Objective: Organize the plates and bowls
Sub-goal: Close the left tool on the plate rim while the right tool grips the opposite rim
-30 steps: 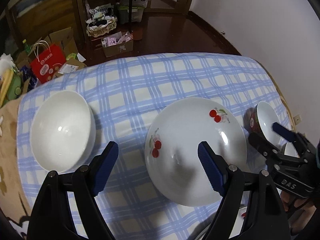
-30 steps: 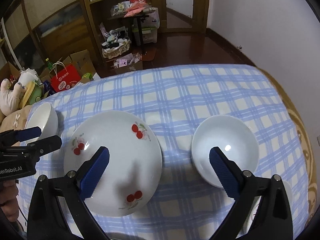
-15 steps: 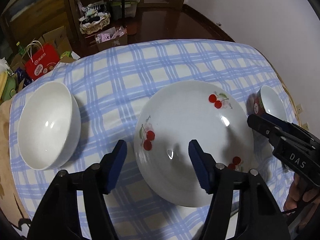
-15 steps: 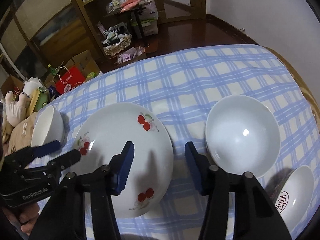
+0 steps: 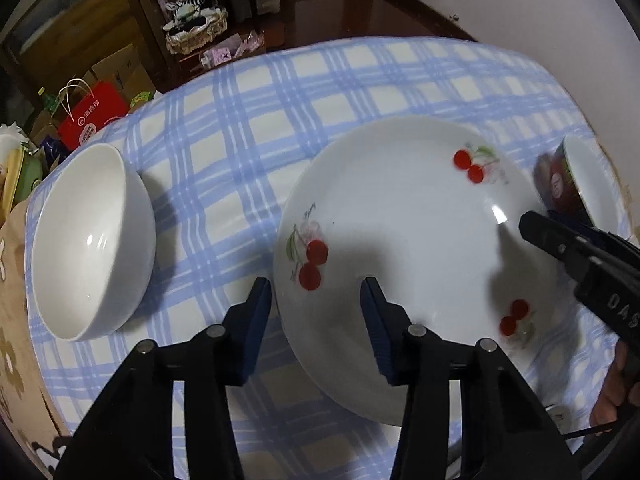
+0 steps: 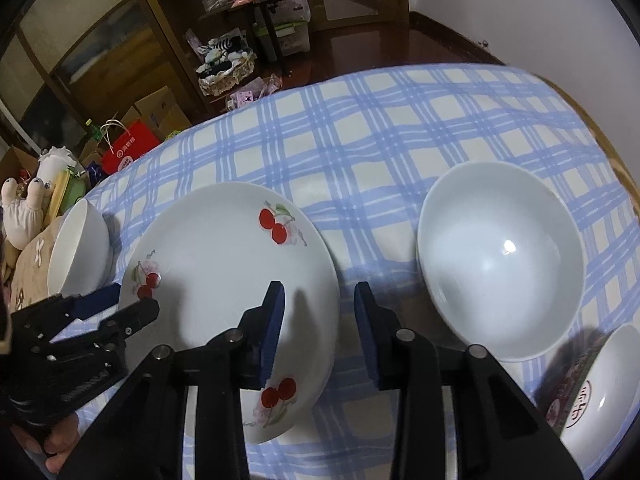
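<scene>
A large white plate with red cherries lies mid-table on the blue checked cloth. My left gripper is open with its jaws astride the plate's left rim. My right gripper is open with its jaws astride the plate's right rim. A white bowl sits left of the plate. A second white bowl sits to its right. A small red-sided bowl is at the right edge.
The table's left edge shows a beige cloth. The cloth stretches bare behind the dishes. A white wall stands to the right. Boxes, a red bag and shelves stand on the floor beyond.
Both grippers have narrowed their jaws and moved in on the cherry plate, the left at its left rim and the right at its right rim. The dishes have not moved.
</scene>
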Tool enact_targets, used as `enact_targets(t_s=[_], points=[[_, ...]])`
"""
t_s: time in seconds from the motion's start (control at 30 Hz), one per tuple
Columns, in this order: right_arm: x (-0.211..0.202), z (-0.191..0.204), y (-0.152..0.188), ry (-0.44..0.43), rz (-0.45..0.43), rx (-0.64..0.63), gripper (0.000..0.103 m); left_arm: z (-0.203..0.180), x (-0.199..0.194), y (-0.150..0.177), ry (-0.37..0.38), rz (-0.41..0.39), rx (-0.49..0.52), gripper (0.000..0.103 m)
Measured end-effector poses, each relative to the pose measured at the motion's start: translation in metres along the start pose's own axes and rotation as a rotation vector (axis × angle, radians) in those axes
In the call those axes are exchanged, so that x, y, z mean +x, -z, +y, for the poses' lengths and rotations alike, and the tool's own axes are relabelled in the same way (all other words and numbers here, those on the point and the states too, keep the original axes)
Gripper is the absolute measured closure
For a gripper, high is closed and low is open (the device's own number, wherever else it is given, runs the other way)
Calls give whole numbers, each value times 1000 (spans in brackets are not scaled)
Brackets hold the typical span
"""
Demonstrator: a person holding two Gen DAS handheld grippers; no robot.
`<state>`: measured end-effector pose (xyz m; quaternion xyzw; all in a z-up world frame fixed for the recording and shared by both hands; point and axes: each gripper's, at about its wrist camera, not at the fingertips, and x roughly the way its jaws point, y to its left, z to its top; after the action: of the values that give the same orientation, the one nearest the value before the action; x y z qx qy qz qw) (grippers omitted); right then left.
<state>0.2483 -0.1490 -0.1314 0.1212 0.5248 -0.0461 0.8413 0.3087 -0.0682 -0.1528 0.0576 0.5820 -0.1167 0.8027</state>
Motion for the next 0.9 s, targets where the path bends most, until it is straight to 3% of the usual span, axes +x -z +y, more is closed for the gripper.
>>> enact_targets(t_s=[0.17,0.27,0.4,0.9], points=[[8,-2,1,-11,14,18,66,5,8,1,1,-10,-15,69],[13,-2,1,-2,26,13,84,5,6,1,-9,-49,6,78],[21,-6,2,-18,34,40,84,16,6,0,35,-80,-32,85],[13,-2,8,-8,9,-1,84,29,-2,-2,110,-96,-88,88]])
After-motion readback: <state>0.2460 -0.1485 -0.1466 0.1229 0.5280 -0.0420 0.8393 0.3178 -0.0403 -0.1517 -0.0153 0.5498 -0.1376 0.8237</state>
